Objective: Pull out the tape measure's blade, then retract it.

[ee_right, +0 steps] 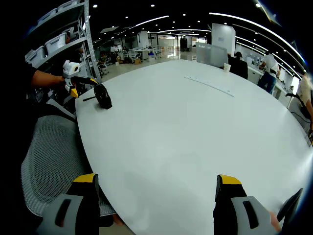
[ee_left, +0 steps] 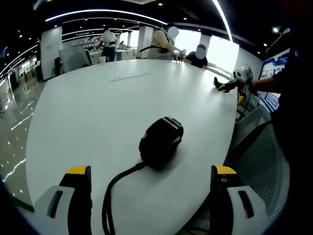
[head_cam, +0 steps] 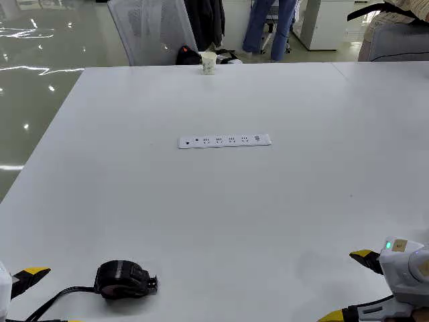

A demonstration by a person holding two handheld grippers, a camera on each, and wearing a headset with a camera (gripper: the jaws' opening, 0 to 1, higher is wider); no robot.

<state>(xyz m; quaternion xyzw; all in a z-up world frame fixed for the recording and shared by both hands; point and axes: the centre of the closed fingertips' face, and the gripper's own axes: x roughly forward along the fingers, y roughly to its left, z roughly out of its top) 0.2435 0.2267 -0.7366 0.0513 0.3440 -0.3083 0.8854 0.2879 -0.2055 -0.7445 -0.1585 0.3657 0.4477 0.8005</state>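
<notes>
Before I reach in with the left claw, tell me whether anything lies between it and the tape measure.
Nothing visible does. The tape measure lies straight ahead of the open left claw on the bare white table; only its own black strap trails toward the claw.

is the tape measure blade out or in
In. The tape measure lies on the table with no blade showing, only its black strap.

Head view looks down over the table; low gripper views at its near edge share the tape measure.
</notes>
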